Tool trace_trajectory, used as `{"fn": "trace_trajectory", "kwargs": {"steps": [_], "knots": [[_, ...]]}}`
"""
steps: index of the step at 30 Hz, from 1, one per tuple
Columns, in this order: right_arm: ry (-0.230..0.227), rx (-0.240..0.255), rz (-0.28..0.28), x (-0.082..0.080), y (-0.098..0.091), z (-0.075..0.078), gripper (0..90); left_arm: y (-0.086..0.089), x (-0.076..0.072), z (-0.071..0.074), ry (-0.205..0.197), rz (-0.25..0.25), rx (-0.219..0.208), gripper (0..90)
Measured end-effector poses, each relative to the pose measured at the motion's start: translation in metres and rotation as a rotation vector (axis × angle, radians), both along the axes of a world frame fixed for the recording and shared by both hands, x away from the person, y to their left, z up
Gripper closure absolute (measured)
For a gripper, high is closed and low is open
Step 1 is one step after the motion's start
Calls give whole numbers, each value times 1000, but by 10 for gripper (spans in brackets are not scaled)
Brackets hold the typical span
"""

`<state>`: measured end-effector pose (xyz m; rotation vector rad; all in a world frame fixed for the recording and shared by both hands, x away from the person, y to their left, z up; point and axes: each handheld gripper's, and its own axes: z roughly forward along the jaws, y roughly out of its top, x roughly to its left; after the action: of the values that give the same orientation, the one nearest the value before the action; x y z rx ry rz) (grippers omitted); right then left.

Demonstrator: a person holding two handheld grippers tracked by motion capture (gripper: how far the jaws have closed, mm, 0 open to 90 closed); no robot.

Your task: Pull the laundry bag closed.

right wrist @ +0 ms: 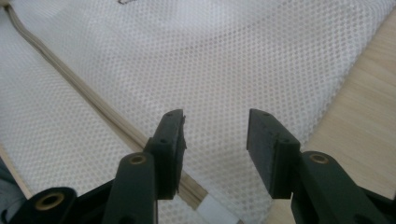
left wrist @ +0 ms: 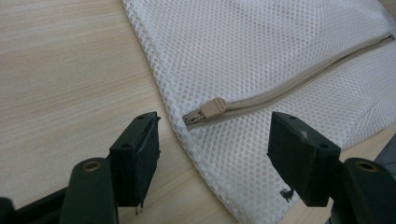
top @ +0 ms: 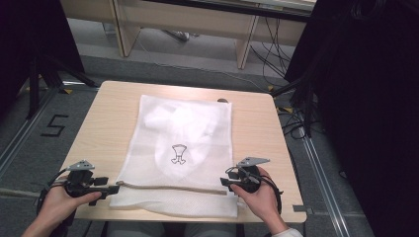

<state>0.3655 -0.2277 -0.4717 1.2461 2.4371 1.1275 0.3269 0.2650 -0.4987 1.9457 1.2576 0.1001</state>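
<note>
Seen from the high view, a white mesh bag (top: pixel 183 148) is lying flat on the table (top: pixel 99 123), its beige zipper (top: pixel 173 187) running left to right along the near edge, and a pale garment with a small dark emblem is showing through the mesh. The left gripper (top: pixel 112 189) is sitting at the zipper's left end and the right gripper (top: pixel 223 182) at its right end, each in one of the person's hands. In the left gripper view, the jaws are standing wide open and holding nothing; the zipper pull (left wrist: pixel 212 108) is lying just beyond them, between the two pads, at the closed end of the zipper (left wrist: pixel 289 88) near the bag's (left wrist: pixel 261 42) corner. In the right gripper view, the jaws are likewise gaping and empty, hovering over the mesh (right wrist: pixel 233 60) with the zipper (right wrist: pixel 93 109) passing to the left of the left pad; whether the pads are touching the fabric cannot be told. The step in hand appears to be lining up to work the zipper: the next move likely calls for the left gripper closing on the pull while the right pins the bag's far end of the seam.
</note>
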Motion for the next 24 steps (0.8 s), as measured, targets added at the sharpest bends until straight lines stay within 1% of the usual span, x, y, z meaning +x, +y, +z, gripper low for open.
{"fn": "trace_trajectory", "kwargs": {"steps": [1, 2, 3, 4, 5, 6, 7, 8, 9, 10, 11, 12, 13, 15, 16, 17, 18, 19, 20, 21, 22, 23, 24], "knots": [[-11, -6, 7, 0, 1, 1, 575, 3, -1, 1, 0, -24, 19, 330], [-11, -6, 7, 0, 1, 1, 575, 3, -1, 1, 0, -24, 19, 328], [7, -19, 35, 0, 2, 5, 576, 0, -3, 0, -7, 10, -13, 326], [-1, -8, 31, -1, 4, 4, 576, 2, -3, 1, -1, -6, 4, 326], [-9, 17, 35, -1, 7, 3, 576, 2, -3, 0, -2, 2, 3, 326], [11, 24, 51, -1, 8, 4, 578, 2, -3, 0, -2, 2, 3, 325], [11, 24, 51, -1, 8, 4, 578, 3, -2, 0, -8, -8, 11, 325], [28, 11, 64, -2, 10, 5, 580, 5, -2, 1, -9, -26, 30, 324], [16, 13, 86, -2, 14, 5, 580, 2, -2, 1, -7, -3, 5, 322], [16, 13, 86, -2, 14, 5, 580, 2, -2, 1, -7, -3, 5, 320], [4, 15, 87, -2, 17, 6, 579, 1, -3, 0, -10, 7, -5, 320], [1, 14, 99, -2, 20, 7, 576, 0, -3, 0, -8, 8, -6, 320], [-15, 17, 113, -1, 26, 9, 565, 4, -2, 0, 1, -26, 25, 319], [-19, 24, 121, -1, 29, 9, 559, 3, -1, 0, -3, -17, 19, 318], [-24, 25, 132, -1, 32, 10, 553, 2, -1, -1, -2, 0, 3, 317], [-39, 24, 148, 0, 37, 10, 552, 2, -1, -1, 0, -3, 0, 317], [-39, 24, 148, 0, 37, 10, 552, 1, -1, -1, -1, -5, 1, 317], [-25, 36, 148, 0, 43, 11, 546, 1, -1, -1, 1, -6, -2, 317], [-25, 36, 148, 0, 43, 11, 546, -1, -2, -1, 1, 2, -14, 317], [-47, 24, 158, 2, 49, 10, 519, -1, -2, -1, 0, -4, -4, 317], [-47, 24, 158, 2, 49, 10, 519, -1, -2, -1, 0, -4, -4, 317], [-68, 24, 174, 3, 56, 10, 506, -1, -2, -1, -2, -6, -5, 316], [-73, 14, 184, 3, 60, 10, 506, -1, -2, -1, -2, -6, -5, 315]]}}
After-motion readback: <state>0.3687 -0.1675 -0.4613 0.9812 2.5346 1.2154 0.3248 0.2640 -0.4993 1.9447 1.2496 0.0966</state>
